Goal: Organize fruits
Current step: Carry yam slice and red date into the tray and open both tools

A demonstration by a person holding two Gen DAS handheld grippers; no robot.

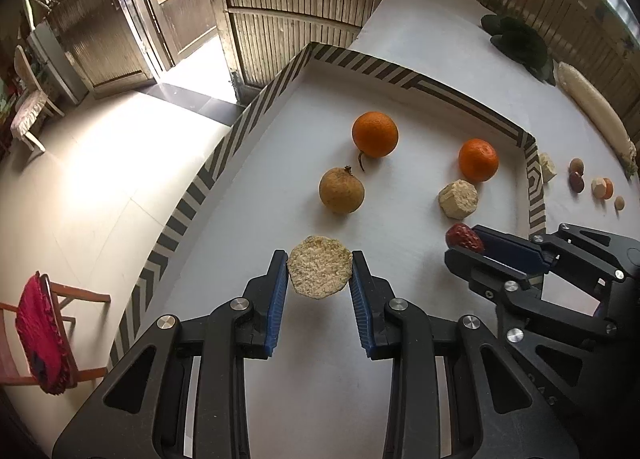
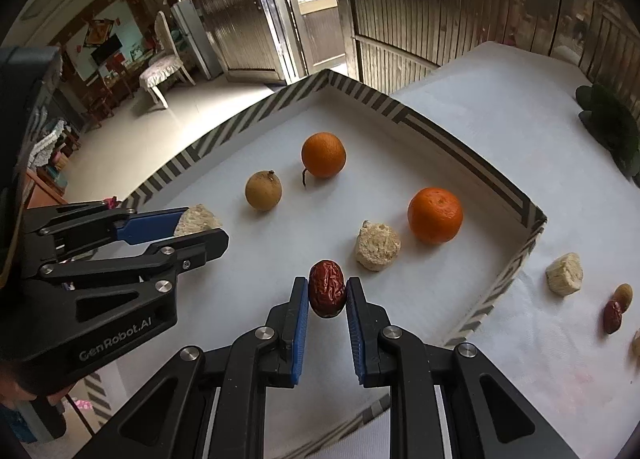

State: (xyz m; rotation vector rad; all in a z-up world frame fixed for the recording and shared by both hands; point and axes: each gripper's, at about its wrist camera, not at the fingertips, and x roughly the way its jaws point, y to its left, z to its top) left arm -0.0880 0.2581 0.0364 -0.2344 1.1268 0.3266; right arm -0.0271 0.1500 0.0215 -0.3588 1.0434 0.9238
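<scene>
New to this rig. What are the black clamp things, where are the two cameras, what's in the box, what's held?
No robot arm here: a person holds one set of tongs in each hand, with a fisheye camera on each looking along its fingers. The left tongs grip a pale, crumbly puck-shaped piece. The right tongs grip a wrinkled red date. Both hang over a striped-rim tray on a white-covered table. In the tray lie two oranges, a brown round fruit and another pale chunk. More small pieces sit outside it.

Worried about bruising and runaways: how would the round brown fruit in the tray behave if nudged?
The round brown fruit would probably roll; it looks nearly spherical, with only a small stem nub. The tray wall should stop it. Its dull skin looks grippable.
</scene>
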